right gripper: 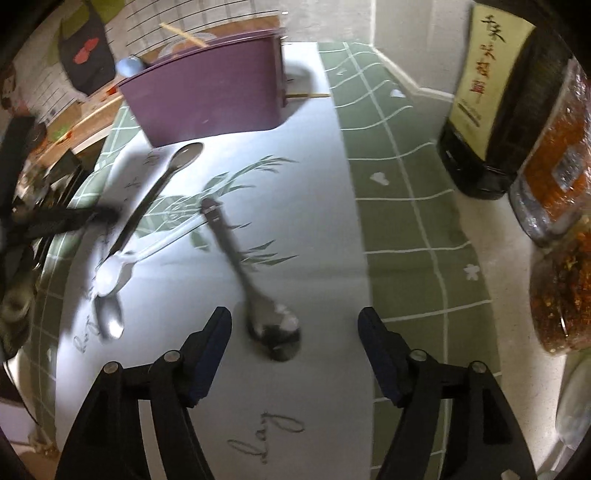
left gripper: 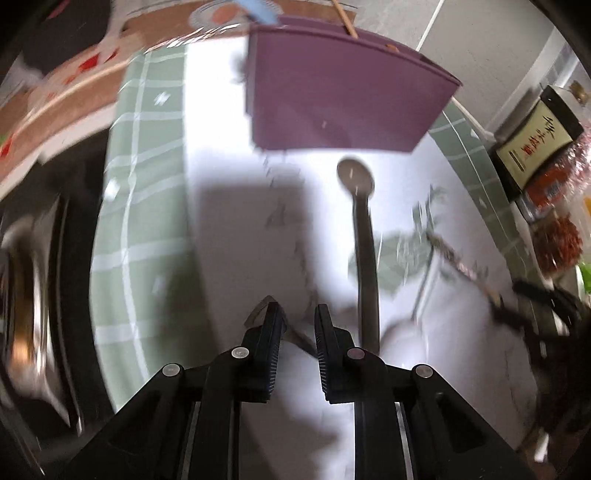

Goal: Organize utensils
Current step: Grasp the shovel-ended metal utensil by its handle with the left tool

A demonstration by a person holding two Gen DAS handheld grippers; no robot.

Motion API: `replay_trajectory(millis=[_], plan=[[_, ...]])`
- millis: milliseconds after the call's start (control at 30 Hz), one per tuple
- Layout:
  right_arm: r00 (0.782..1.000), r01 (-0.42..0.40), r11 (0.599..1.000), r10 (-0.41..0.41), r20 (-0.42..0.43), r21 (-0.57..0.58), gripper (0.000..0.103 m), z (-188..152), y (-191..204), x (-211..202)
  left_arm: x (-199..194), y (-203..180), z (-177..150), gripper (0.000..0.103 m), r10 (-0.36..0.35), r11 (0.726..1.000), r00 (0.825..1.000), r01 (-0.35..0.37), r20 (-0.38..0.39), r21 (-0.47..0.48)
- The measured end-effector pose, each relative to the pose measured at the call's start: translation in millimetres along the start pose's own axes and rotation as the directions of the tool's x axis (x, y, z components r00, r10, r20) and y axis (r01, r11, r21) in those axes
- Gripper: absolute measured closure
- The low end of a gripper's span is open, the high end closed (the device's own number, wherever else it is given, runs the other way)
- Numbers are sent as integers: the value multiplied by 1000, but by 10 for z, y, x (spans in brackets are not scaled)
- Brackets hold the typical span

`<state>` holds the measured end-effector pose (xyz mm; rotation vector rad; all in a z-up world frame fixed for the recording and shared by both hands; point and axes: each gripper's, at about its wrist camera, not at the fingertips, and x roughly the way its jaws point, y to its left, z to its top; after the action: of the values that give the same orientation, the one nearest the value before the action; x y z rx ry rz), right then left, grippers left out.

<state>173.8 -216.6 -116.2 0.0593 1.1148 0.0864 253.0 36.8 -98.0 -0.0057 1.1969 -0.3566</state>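
A purple utensil holder [left gripper: 343, 88] [right gripper: 210, 99] stands at the far end of a white placemat [right gripper: 295, 229]. A wooden chopstick [right gripper: 184, 35] and a blue-handled utensil [right gripper: 127, 66] stick out of it. Three spoons lie on the mat: a long metal spoon [right gripper: 159, 184] [left gripper: 364, 236], a white plastic spoon [right gripper: 118, 269], and a metal spoon [right gripper: 255, 280] whose bowl lies just ahead of my right gripper [right gripper: 293, 317]. That gripper is open and empty. My left gripper [left gripper: 297, 310] hovers over the mat left of the long spoon's handle, jaws a narrow gap apart, holding nothing.
A green checked tablecloth [right gripper: 399, 192] lies under the mat. A dark bottle [right gripper: 491, 96] and jars of red chilli [right gripper: 561, 155] stand at the right. A loose chopstick [right gripper: 308, 95] lies behind the holder. A metal pot [left gripper: 26, 288] sits at the left.
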Motion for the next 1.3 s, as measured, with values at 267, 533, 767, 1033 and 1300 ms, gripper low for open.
replay_trajectory(millis=[267, 533, 767, 1033, 1300], plan=[[1000, 15, 1000, -15, -17, -15, 27, 41, 7, 39, -297, -64, -563, 83, -43, 999, 997, 45, -60, 28], [990, -128, 979, 116, -82, -159, 27, -106, 348, -143, -349, -220, -515, 73, -66, 995, 997, 69, -37, 78], [968, -236, 905, 188, -163, -354, 27, -418, 1045, -205, -416, 12, -287, 61, 50, 999, 998, -50, 35, -8], [999, -32, 847, 10, -45, -530, 28, -349, 1263, -72, -621, 77, -322, 55, 59, 998, 995, -60, 82, 7], [999, 51, 965, -49, 14, -258, 27, 201, 574, -103, -551, -130, -372, 49, -9, 996, 998, 4, 55, 92]])
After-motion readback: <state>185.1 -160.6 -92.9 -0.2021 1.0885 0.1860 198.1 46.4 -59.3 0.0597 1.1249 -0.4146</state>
